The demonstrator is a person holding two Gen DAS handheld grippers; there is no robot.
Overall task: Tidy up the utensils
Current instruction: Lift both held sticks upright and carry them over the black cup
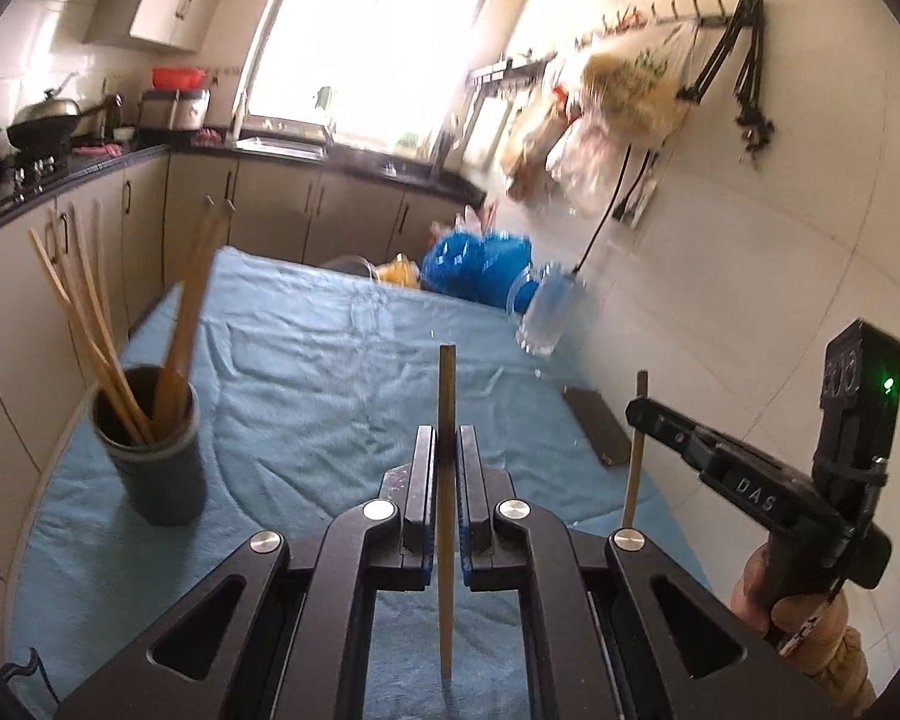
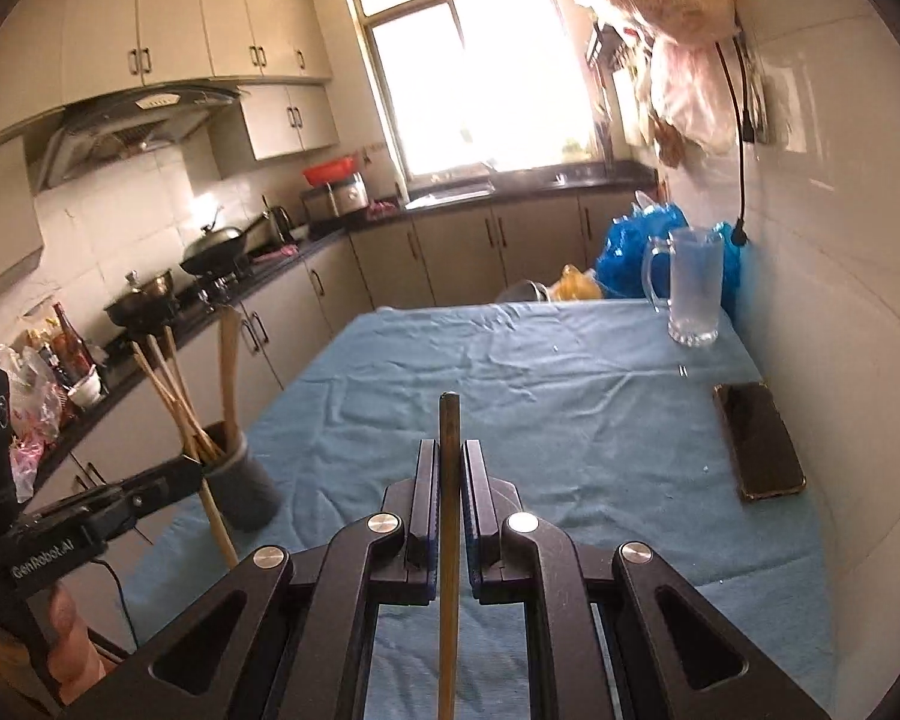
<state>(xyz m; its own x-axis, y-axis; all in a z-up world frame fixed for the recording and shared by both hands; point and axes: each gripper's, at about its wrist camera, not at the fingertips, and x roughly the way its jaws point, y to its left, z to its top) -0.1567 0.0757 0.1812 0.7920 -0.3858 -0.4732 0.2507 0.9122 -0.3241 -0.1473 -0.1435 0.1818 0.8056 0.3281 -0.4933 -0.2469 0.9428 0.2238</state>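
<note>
My left gripper [image 1: 447, 450] is shut on an upright wooden chopstick [image 1: 446, 396] above the blue cloth. My right gripper [image 2: 449, 456] is shut on a darker wooden chopstick [image 2: 449, 420], also upright. The right gripper shows in the left wrist view [image 1: 639, 411] at the right, holding its chopstick [image 1: 635, 468]. The left gripper shows in the right wrist view [image 2: 195, 465] at the left, right beside the holder. A dark grey utensil holder [image 1: 153, 456] with several wooden chopsticks and a spatula stands at the table's left edge; it also shows in the right wrist view [image 2: 249, 492].
The table wears a blue cloth [image 2: 540, 372]. A glass mug [image 2: 690, 294] stands far right by the tiled wall. A dark phone [image 2: 759, 441] lies near the right edge. Blue plastic bags [image 2: 636, 240] sit beyond the table. Kitchen counters run along the left.
</note>
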